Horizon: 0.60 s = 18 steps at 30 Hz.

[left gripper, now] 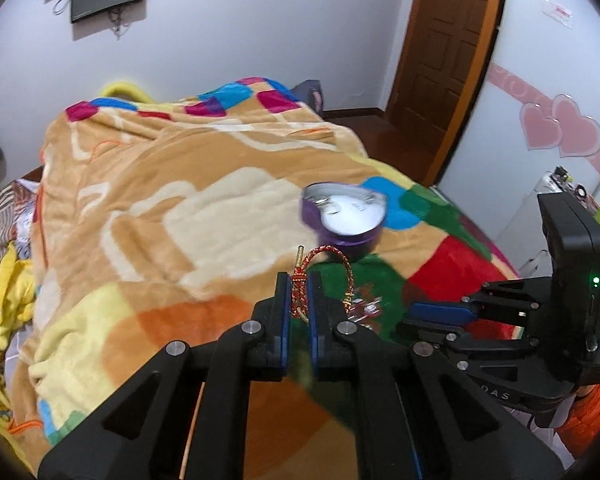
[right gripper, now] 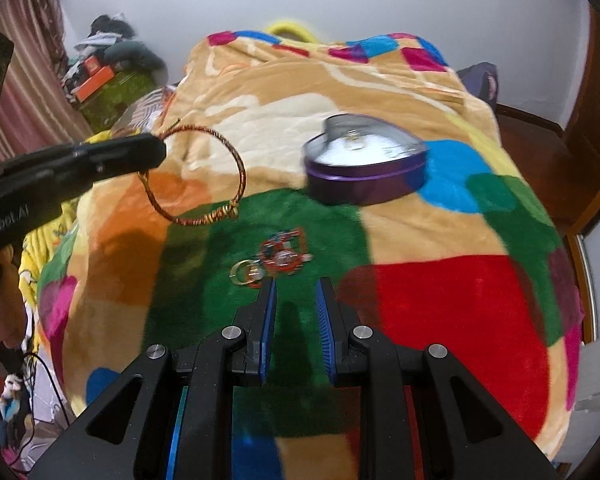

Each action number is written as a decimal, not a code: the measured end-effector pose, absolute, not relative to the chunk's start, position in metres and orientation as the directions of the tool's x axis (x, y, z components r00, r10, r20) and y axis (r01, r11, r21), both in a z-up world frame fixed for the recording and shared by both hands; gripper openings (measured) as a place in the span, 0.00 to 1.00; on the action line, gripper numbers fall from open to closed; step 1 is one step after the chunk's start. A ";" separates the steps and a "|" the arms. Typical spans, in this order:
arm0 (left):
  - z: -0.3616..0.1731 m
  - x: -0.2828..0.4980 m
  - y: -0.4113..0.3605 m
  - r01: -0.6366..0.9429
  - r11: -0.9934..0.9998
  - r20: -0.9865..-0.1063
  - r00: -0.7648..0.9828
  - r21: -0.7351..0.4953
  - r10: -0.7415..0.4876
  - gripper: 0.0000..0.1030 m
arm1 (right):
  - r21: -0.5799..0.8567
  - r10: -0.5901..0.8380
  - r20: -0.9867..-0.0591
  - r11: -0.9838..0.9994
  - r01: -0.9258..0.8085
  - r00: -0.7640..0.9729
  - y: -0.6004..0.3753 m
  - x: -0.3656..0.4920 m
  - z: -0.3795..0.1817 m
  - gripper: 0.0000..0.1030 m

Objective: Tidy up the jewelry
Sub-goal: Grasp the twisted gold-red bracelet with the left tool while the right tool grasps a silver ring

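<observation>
left gripper: clamped on red-gold bangle, lifted off blanket | right gripper: narrowly parted, empty, above earrings | heart tin: open

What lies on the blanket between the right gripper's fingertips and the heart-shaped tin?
In the right wrist view, a small pile of red jewelry with gold rings beside it lies just ahead of the right gripper; beyond, bare blanket runs to the heart-shaped tin.
</observation>
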<state>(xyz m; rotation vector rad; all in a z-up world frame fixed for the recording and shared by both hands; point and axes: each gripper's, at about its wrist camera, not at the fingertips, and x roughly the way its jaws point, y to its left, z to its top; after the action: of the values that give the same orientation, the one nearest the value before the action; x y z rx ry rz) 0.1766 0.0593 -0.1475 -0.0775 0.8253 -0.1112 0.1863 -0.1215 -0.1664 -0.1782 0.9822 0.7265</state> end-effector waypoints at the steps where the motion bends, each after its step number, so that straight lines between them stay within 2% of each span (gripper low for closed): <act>1: -0.150 0.175 0.064 0.060 0.992 -0.732 0.669 -0.113 -0.124 0.06 | 0.179 0.480 -0.810 0.748 -0.639 0.335 -0.118 0.185 -0.168 0.18; 18: -0.174 0.158 0.092 0.013 0.986 -0.753 0.644 -0.165 -0.135 0.06 | 0.144 0.453 -0.829 0.739 -0.658 0.327 -0.092 0.187 -0.177 0.18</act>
<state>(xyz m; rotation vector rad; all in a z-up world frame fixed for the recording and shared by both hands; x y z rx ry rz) 0.1575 0.0922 -0.1743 -0.1494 0.8678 -0.0844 0.1872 -0.0924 -0.1771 -0.2342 0.9988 0.7357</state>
